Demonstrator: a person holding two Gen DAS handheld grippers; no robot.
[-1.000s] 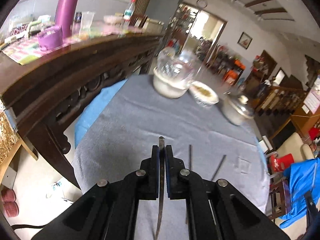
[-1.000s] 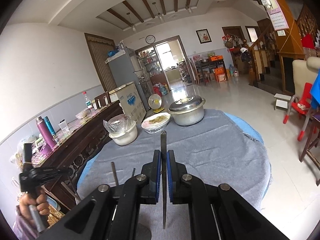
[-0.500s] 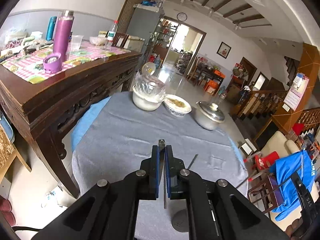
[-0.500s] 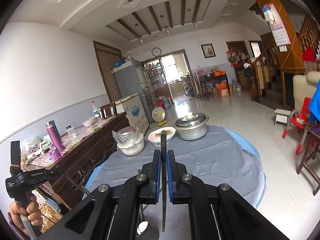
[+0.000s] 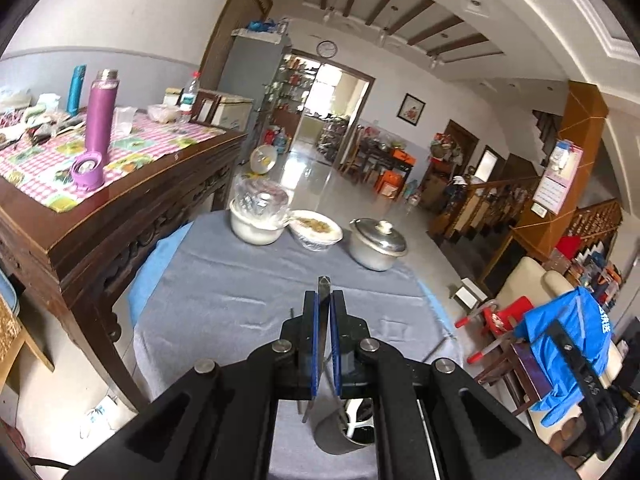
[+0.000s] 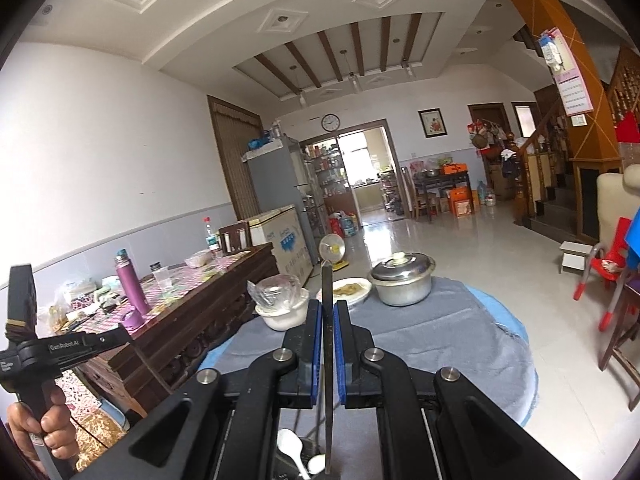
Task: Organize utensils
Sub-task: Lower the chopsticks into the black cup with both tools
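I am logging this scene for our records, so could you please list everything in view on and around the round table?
round table: one, grey cloth over blue, centre.
white bowl: one, plastic-covered, far side of table.
plate of food: one, white, beside the bowl.
lidded pot: one, silver, right of the plate.
utensil holder: one, grey, near edge, white spoons inside.
sideboard: one, dark wood, left of the table.
purple flask: one, on the sideboard.
left chopstick: one, dark, in the left hand-held gripper, shut.
right chopstick: one, dark, in the right hand-held gripper, shut.
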